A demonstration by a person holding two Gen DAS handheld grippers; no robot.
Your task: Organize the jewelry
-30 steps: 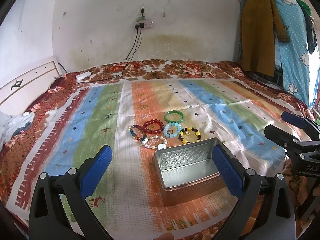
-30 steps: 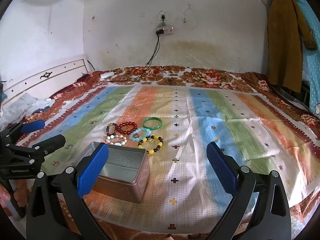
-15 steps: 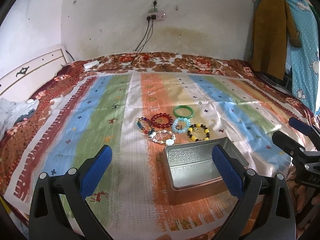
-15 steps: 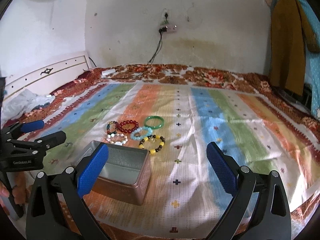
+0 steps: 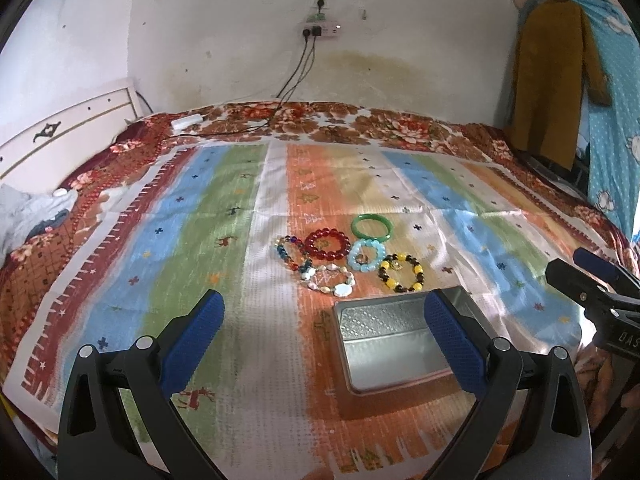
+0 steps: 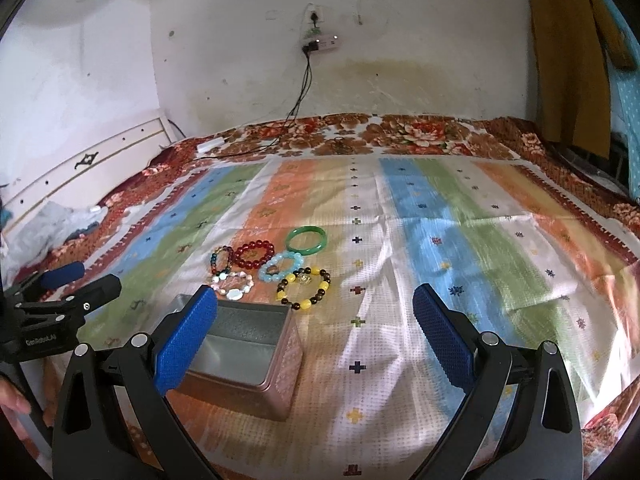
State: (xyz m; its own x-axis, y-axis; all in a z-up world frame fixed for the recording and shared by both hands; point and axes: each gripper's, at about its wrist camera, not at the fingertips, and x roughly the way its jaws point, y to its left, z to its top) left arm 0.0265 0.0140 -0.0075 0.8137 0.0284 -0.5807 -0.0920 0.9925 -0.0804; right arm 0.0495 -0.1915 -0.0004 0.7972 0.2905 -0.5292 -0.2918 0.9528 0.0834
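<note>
Closing in on six beaded bracelets [image 5: 348, 258] mid-frame; open silver metal tin [image 5: 394, 344] nearing lower frame; both tongs [image 5: 324, 344] [image 6: 316, 340] gaping wide, carrying nothing.

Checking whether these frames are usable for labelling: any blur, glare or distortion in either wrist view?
Left wrist view: strong fisheye bending with dark corners, striped cloth slightly smeared, bracelets readable, soft sheen inside the tin. Right wrist view: same bending, blur on the cloth's right side, bracelets legible.
</note>
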